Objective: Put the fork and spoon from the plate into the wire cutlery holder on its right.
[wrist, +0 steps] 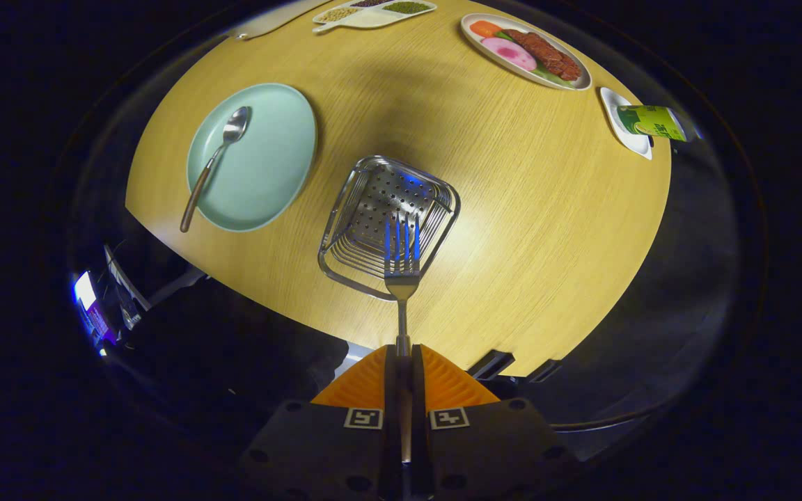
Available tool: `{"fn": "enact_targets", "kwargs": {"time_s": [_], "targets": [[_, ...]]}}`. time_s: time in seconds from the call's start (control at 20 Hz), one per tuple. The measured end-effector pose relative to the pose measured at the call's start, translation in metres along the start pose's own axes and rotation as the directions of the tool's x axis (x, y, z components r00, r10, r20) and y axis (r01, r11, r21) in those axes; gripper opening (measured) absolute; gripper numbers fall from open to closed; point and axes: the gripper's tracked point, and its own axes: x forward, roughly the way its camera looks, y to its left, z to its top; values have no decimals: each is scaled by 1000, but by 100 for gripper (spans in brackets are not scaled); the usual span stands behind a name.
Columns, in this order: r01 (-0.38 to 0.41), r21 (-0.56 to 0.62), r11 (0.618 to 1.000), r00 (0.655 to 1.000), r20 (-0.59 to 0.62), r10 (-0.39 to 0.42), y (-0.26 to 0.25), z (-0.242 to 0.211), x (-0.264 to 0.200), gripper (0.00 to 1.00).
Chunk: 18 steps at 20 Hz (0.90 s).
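Note:
My gripper (402, 351) is shut on the handle of a metal fork (402, 268), whose tines point ahead and hang over the near rim of the wire cutlery holder (345, 209). I am looking down into the holder from above; its perforated floor shows. To the holder's left lies a pale green plate (272, 167) with a spoon (214, 161) on it, bowl toward the far side, brown handle sticking out over the plate's near rim.
The round wooden table (533, 209) carries a platter of food (525, 51) at the far right, a green can on a small white dish (641, 124) beside it, and a divided tray (373, 12) at the far side. A dark floor lies beyond the table's near edge.

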Motion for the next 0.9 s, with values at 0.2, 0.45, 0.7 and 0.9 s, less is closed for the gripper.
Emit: {"fn": "enact_targets", "kwargs": {"time_s": [0.2, 0.45, 0.7, 0.9], "targets": [[55, -2, 998, 995, -84, -55, -2, 13, 12, 10], [71, -11, 997, 994, -81, -71, -5, 24, 11, 17], [67, -4, 998, 994, 92, -66, -11, 36, 0, 37], [70, 93, 993, 934, 343, -98, -25, 45, -31, 54]]}}
